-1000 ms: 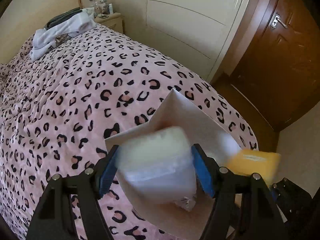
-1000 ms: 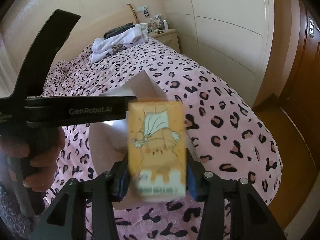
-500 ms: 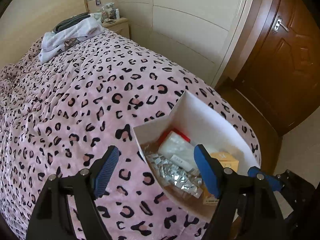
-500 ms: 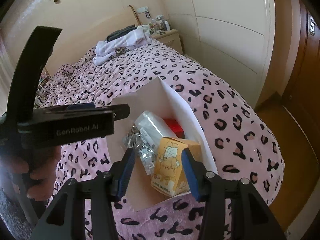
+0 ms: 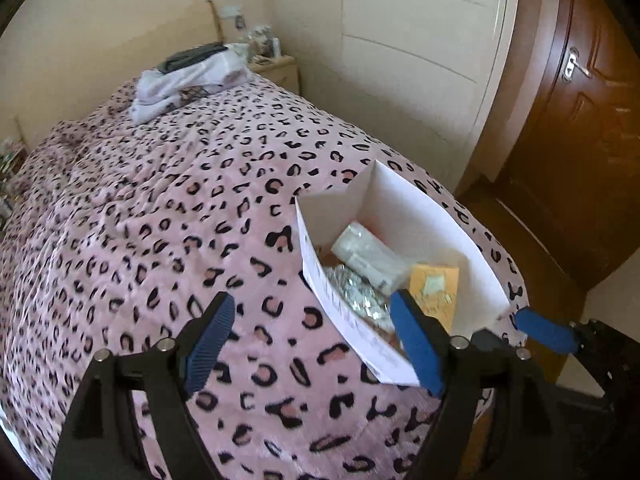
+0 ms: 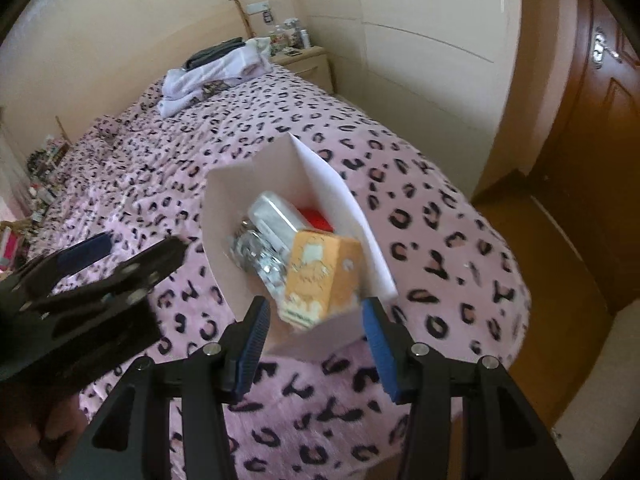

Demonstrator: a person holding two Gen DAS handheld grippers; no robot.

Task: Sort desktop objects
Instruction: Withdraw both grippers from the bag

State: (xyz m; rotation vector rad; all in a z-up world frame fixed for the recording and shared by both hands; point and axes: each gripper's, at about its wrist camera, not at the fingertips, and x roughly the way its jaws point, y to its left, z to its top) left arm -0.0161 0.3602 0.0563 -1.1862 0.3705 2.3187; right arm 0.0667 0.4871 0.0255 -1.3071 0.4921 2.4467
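Blue ribbed pads line both tools, and both stand spread wide with nothing between them. The left tool (image 5: 310, 342) hangs over the pink leopard-print bedspread (image 5: 160, 220), its right pad overlapping the near edge of the open white cardboard box (image 5: 420, 220). The right tool (image 6: 316, 340) hovers just short of the same box (image 6: 224, 216), near the foot of the bed. Inside the box lie an orange carton with a cartoon figure (image 6: 316, 276), tipped on its side, a white plastic-wrapped packet (image 6: 276, 216), crinkled silver foil blister strips (image 6: 256, 256) and something red (image 6: 316, 218) mostly hidden behind the packet. Farther up the bed a heap of folded white and dark clothes (image 5: 192, 76) rests by the headboard, beside a pale wooden nightstand (image 6: 308, 60). A brown wooden door (image 5: 580, 140) stands off to the right.
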